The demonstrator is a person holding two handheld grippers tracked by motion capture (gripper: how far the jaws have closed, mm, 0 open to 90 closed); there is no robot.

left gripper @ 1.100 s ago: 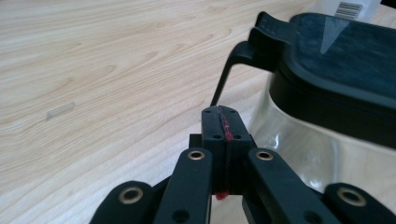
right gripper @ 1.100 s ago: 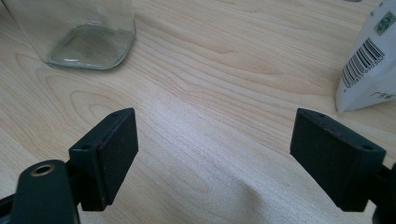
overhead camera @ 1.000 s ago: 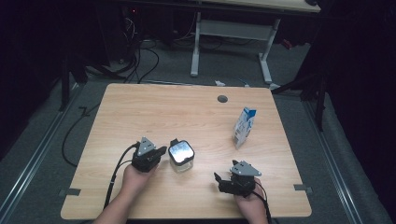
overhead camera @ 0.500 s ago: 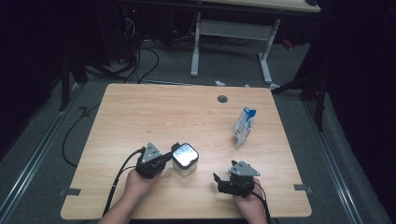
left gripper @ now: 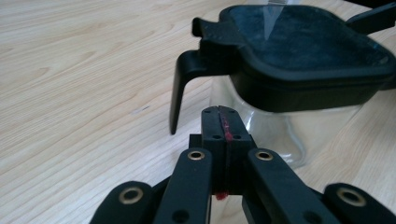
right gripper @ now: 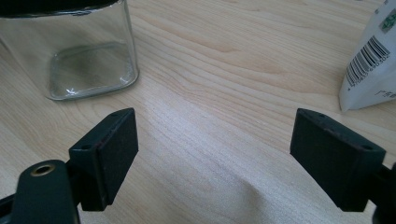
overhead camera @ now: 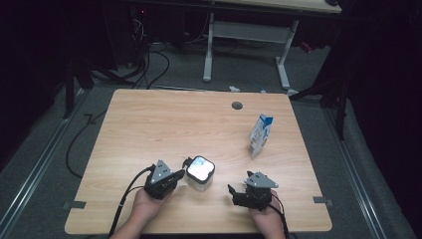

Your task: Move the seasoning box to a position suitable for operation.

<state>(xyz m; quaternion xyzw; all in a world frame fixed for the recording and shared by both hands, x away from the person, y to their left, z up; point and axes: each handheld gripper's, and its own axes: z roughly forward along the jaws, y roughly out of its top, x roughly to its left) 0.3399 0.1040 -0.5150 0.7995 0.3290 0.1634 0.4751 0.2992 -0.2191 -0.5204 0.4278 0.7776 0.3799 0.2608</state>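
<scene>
square clear-glass jar (left gripper: 280, 126) with black lid; left claw (left gripper: 223, 122) pressed together, right claw (right gripper: 215, 154) wide apart

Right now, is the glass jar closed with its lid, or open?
Closed. The black lid sits flat on the upright glass jar, covering its mouth; the jar looks empty.

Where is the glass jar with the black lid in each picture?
High view: the glass jar stands near the table's front edge, just right of the left tongs.
Left gripper view: the jar is at upper right, right behind the shut tongs.
Right gripper view: the jar's glass base is at upper left.
Shared landmark: the milk carton, at the far right edge in the right gripper view.
</scene>
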